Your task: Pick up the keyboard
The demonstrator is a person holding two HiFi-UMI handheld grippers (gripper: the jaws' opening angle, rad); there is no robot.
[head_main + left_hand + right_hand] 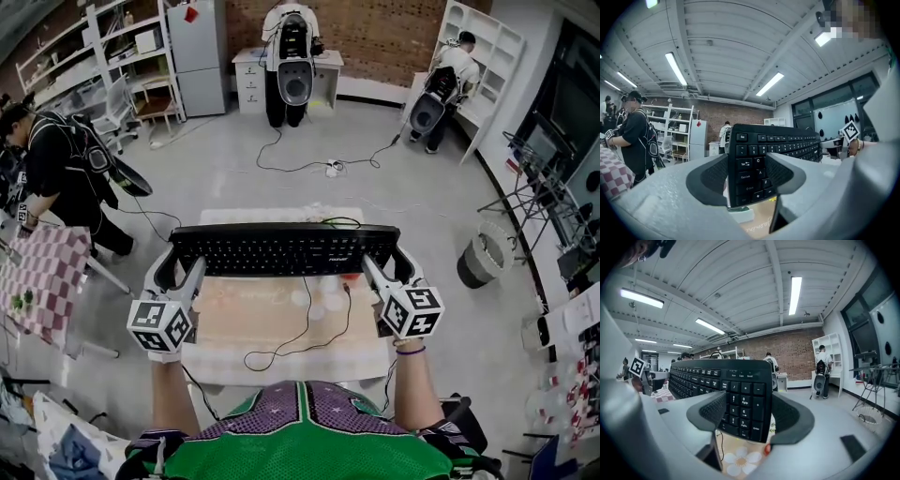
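A black keyboard hangs level in the air above the small table, and its black cable trails down onto the table top. My left gripper is shut on the keyboard's left end. In the left gripper view both pads press the keyboard near the Esc and Tab keys, at the left gripper. My right gripper is shut on the right end. In the right gripper view the number pad of the keyboard sits between the pads of the right gripper.
A beige mat with flower prints covers the table. A checkered table stands at the left and a round bin at the right. One person stands at the left, two others at the back near shelves.
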